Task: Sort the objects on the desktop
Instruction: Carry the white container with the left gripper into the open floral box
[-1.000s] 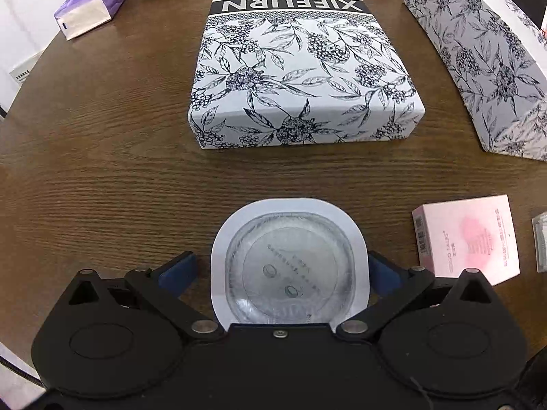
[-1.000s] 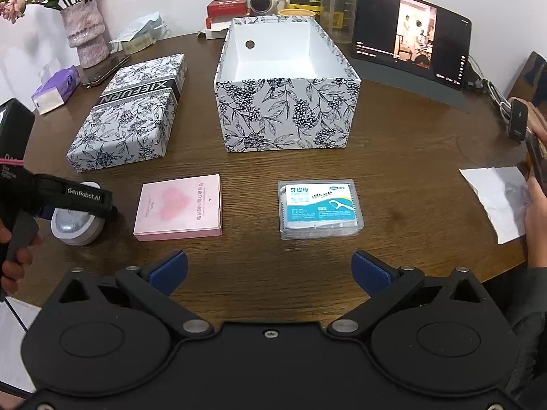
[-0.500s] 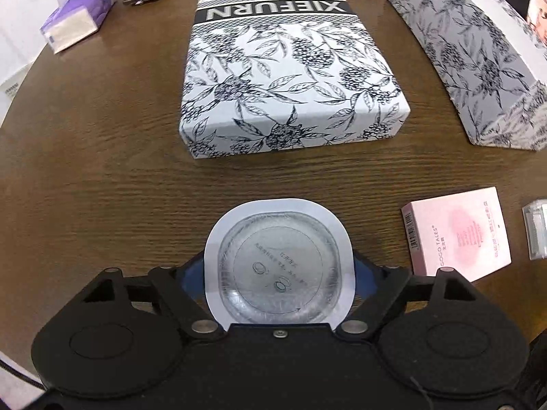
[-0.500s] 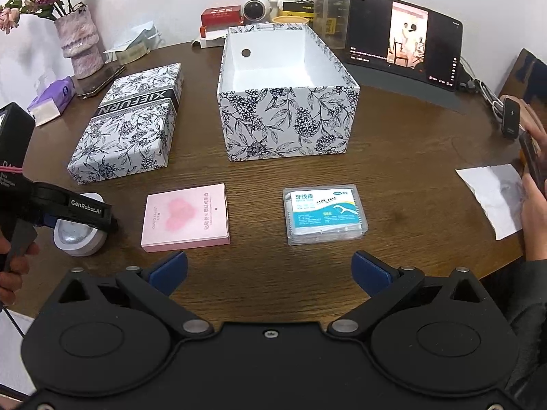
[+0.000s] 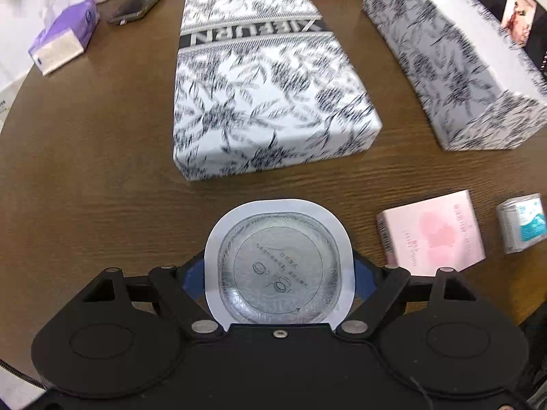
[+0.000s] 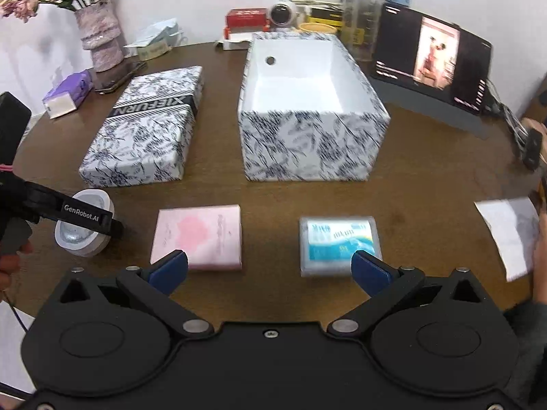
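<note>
Nearest, left tongs [image 5: 278,270] pinching round case [image 5: 278,263] by its rim just above the desk [image 5: 85,177], right tongs [image 6: 270,266] spread idle, open box [image 6: 307,116] beyond: shallow rim hold, likely slip when lifted.

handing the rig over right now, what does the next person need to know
Left gripper: shut on the round foil-sealed cup, at the table's near left.
Right gripper: open, empty, above the table's near edge.
Pink box and floss pick box lie in front of the open floral box, which is empty; its lid sits left.
Done: cup gripped.
Left: all three items into the box.
</note>
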`<action>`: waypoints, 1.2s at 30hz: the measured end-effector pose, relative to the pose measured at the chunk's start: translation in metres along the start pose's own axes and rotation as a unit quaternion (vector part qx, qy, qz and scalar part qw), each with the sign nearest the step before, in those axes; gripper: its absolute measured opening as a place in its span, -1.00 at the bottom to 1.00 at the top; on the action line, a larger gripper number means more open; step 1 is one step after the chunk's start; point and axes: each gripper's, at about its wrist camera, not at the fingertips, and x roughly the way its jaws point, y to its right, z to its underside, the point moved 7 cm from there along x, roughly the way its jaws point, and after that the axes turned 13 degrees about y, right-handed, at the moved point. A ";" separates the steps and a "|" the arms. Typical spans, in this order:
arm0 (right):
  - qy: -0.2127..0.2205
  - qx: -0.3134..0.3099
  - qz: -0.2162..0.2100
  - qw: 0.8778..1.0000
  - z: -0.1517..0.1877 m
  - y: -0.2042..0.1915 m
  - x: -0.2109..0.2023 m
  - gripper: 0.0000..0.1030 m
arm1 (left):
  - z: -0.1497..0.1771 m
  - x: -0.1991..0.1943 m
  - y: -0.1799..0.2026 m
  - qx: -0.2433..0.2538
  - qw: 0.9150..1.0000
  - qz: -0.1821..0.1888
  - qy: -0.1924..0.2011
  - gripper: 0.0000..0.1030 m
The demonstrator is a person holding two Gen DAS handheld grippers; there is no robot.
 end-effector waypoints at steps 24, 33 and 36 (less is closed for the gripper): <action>0.020 -0.008 -0.111 0.994 -0.122 0.021 0.047 1.00 | -0.152 -0.067 0.065 0.046 0.995 0.025 0.082 0.56; 0.010 0.010 -0.122 0.992 -0.146 0.053 0.063 1.00 | -0.218 -0.051 0.151 0.126 0.984 0.067 0.104 0.57; 0.001 0.010 -0.126 0.992 -0.151 0.062 0.072 1.00 | -0.232 -0.037 0.175 0.149 0.980 0.072 0.109 0.57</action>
